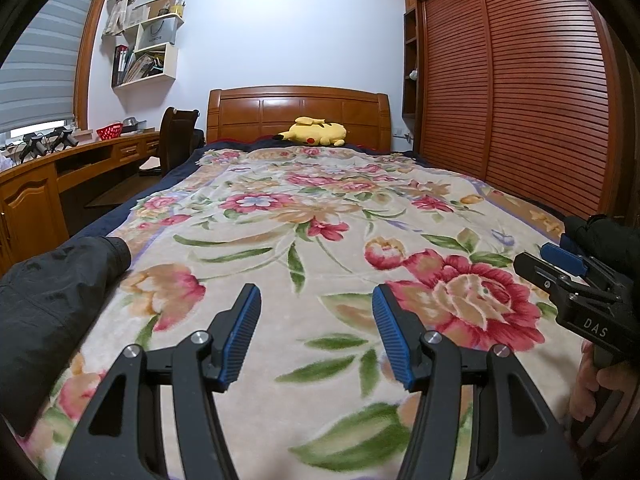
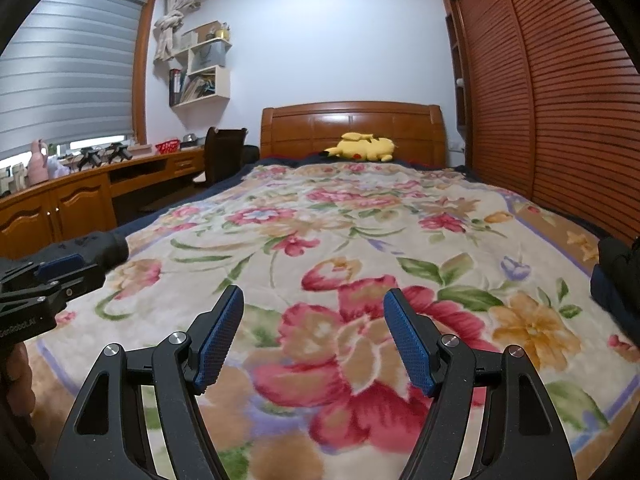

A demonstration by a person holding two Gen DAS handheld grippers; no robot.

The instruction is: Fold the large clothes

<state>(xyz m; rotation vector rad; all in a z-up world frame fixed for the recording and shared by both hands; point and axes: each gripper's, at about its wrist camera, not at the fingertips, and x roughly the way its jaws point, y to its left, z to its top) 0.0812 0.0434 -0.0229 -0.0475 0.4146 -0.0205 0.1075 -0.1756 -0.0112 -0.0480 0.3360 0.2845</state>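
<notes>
A black jacket sleeve [image 1: 60, 280] lies at the left edge of the floral blanket [image 1: 320, 208] near the foot of the bed, its long axis running up the bed and slightly inward, its cuff end toward the headboard [image 1: 298, 114]. In the right wrist view the same sleeve [image 2: 96, 246] shows behind the left tool [image 2: 44, 280]. More dark garment [image 2: 618, 280] sits at the blanket's right edge; how the two parts join cannot be told.

The left tool [image 1: 316, 320] hangs above the blanket with its blue pads [image 1: 240, 336] set apart and nothing between them. The right tool [image 2: 314, 320] hangs the same way, jaws parted wide over a large red flower, gripping nothing. A hand [image 1: 588, 384] holds the right tool's [image 1: 560, 256] handle at the right edge of the left wrist view.

A yellow plush toy [image 1: 316, 132] lies against the headboard. A slatted wooden wardrobe [image 1: 520, 100] stands along the bed's right side; a wooden table [image 1: 60, 172], a dark chair [image 1: 176, 136] and white wall shelves [image 1: 152, 52] stand to the left, under a window blind [image 1: 36, 68].
</notes>
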